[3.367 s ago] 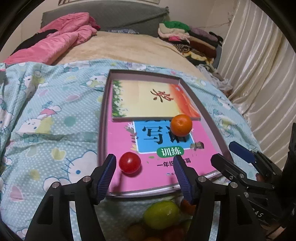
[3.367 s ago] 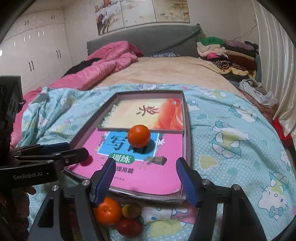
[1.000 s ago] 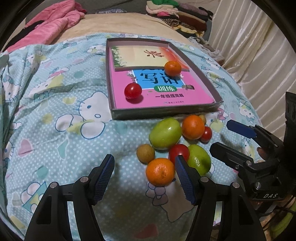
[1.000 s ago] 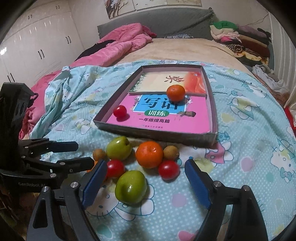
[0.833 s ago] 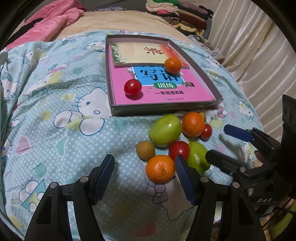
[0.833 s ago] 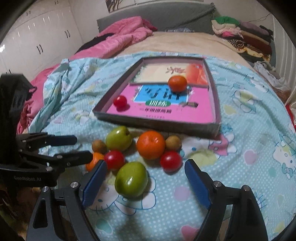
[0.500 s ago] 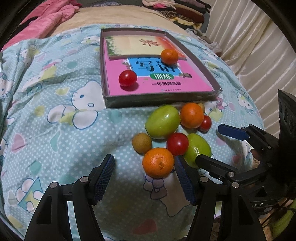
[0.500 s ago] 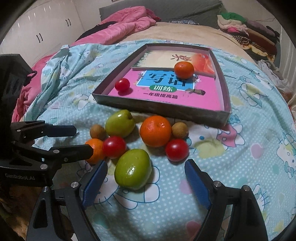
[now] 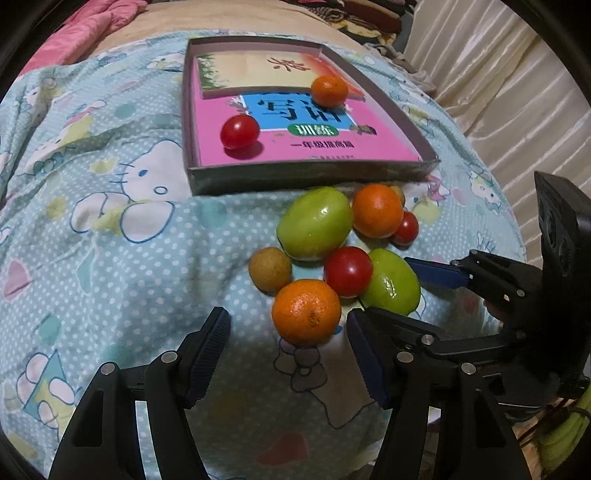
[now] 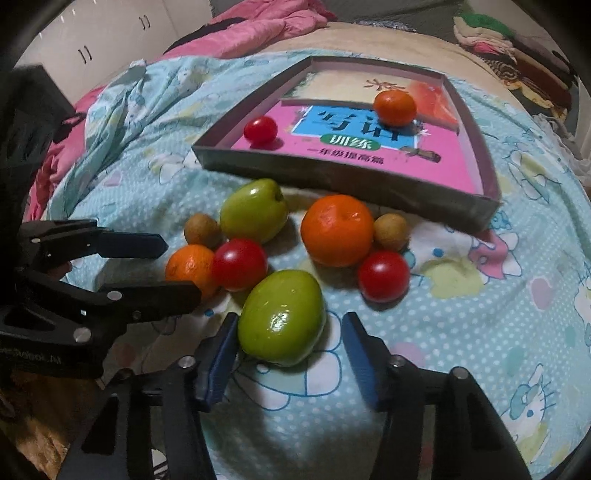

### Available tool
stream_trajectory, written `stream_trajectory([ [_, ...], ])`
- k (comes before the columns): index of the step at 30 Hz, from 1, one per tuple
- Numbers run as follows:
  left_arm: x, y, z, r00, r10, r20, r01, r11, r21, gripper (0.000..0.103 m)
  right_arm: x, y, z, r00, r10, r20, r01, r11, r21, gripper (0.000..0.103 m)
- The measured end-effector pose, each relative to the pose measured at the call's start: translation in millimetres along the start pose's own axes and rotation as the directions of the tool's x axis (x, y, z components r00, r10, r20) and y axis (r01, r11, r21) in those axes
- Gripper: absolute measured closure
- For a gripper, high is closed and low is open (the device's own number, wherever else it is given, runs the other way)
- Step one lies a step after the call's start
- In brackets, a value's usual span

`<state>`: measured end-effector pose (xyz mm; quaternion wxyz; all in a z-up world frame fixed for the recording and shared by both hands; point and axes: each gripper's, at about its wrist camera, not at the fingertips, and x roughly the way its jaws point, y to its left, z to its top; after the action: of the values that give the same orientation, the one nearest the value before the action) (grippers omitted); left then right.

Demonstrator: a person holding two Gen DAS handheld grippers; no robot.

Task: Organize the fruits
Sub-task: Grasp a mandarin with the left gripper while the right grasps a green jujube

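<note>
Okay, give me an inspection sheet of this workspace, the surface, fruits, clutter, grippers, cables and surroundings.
Surface: bed with a cartoon-print blue quilt.
Job's things: shallow box holding books, one cherry tomato and one small orange; on the quilt before it, two green fruits, two oranges, two tomatoes, two small brown fruits.
Clutter: nothing seen beyond the fruit.
Grippers: right hand-held gripper closing around the near green fruit, pads not yet pressing; left hand-held gripper open around the near orange.
Cables: nothing seen.
Surroundings: pink bedding, folded clothes, curtain, white cupboards.
</note>
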<state>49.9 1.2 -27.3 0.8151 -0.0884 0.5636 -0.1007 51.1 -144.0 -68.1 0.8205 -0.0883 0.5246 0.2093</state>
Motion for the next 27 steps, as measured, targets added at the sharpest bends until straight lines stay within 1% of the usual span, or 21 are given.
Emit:
stream_trajectory([
  [3,2.4,-4.0,0.1,1.0,-0.001,-0.003,0.001,1.0,0.016,0.038,4.1,0.5,0.7,1.0,-0.003,-0.005,0.003,1.0,-0.002,0.049],
  [5,3.8,-5.3,0.6,1.0,-0.005,-0.003,0.005,1.0,0.019,0.043,4.8,1.9,0.8,1.0,-0.002,0.0,0.002,1.0,-0.009,0.056],
  [6,4.6,-5.9,0.9,1.0,-0.01,-0.002,0.01,1.0,0.02,0.043,5.7,2.9,1.1,1.0,0.001,0.0,-0.001,1.0,-0.013,0.057],
  [8,5.8,-5.8,1.8,1.0,-0.018,-0.003,0.018,1.0,0.021,0.046,6.8,3.5,1.9,1.0,0.002,-0.001,-0.002,1.0,-0.018,0.057],
  [12,10.9,-8.6,5.6,0.999,-0.043,-0.003,0.043,0.999,0.018,0.048,5.5,-0.1,1.5,1.0,0.017,-0.001,-0.017,1.0,-0.007,0.057],
  [15,15.6,-11.2,9.6,0.999,-0.052,-0.004,0.052,0.999,0.012,0.052,3.8,-2.6,1.7,1.0,0.031,0.003,-0.031,1.0,0.003,0.058],
  [18,19.0,-11.9,11.8,0.998,-0.06,-0.006,0.06,0.998,0.01,0.053,1.3,-3.5,1.9,0.999,0.034,0.006,-0.034,0.999,0.002,0.058],
  [23,19.7,-10.2,13.4,0.998,-0.064,-0.008,0.064,0.998,0.012,0.059,-5.7,-2.7,0.9,0.999,0.036,0.019,-0.036,0.999,-0.008,0.058],
  [25,21.8,-9.6,13.1,0.998,-0.052,-0.017,0.052,0.998,0.02,0.062,-9.1,-3.1,1.1,0.999,0.042,0.029,-0.042,0.999,-0.006,0.058],
  [27,23.5,-12.5,12.4,0.999,-0.036,-0.021,0.037,0.999,0.037,0.062,-13.6,-5.3,1.6,0.998,0.051,0.047,-0.051,0.999,0.004,0.058],
])
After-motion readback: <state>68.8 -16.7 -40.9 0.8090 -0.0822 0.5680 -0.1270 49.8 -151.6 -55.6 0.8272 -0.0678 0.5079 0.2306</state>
